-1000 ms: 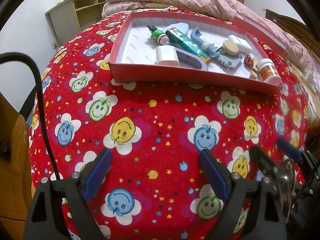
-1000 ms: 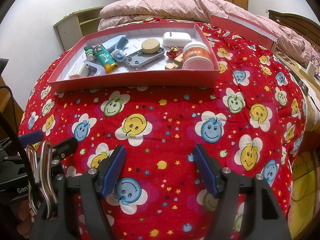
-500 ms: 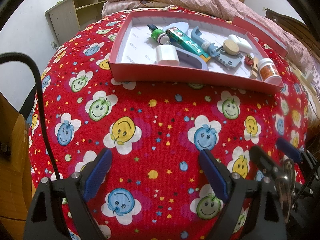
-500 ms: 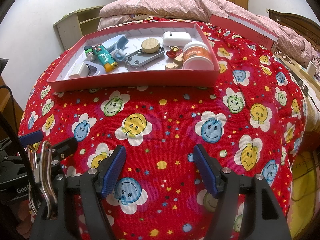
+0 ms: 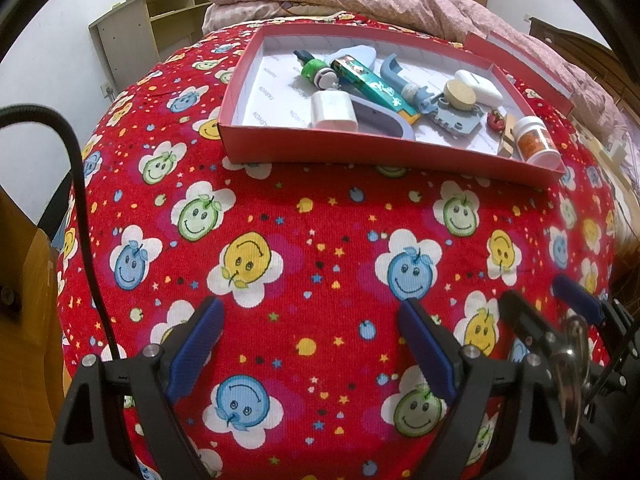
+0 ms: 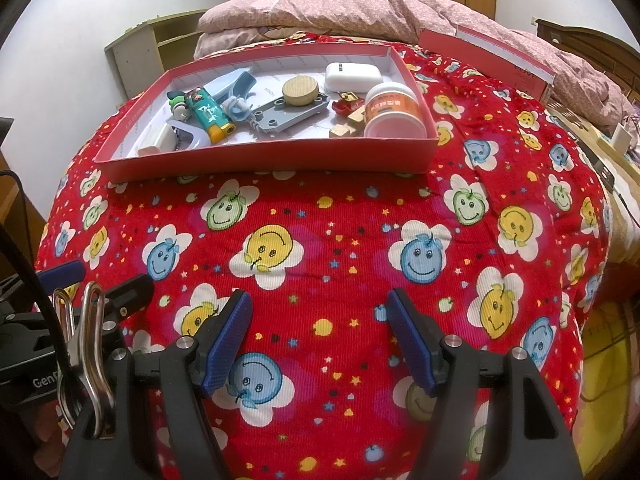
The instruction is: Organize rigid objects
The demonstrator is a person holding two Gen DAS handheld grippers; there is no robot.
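A shallow red box [image 5: 360, 146] [image 6: 272, 156] lies on the bed ahead of both grippers and holds several rigid items. Among them are a white charger block [image 5: 333, 110], a teal lighter [image 5: 374, 87] [image 6: 209, 114], a grey toy plate [image 6: 289, 114] with a round wooden disc [image 5: 460, 95] [image 6: 300, 90] on it, a white case [image 6: 352, 76], and an orange-labelled white jar [image 5: 535, 142] [image 6: 394, 114] on its side. My left gripper [image 5: 311, 346] is open and empty, well short of the box. My right gripper [image 6: 320, 338] is likewise open and empty over the bedspread.
The red smiley-flower bedspread [image 5: 320, 264] covers the bed. The box's red lid [image 6: 486, 54] stands behind at the right. A pink quilt [image 6: 340, 12] is bunched at the head end. A wooden shelf unit [image 5: 160, 20] stands against the left wall.
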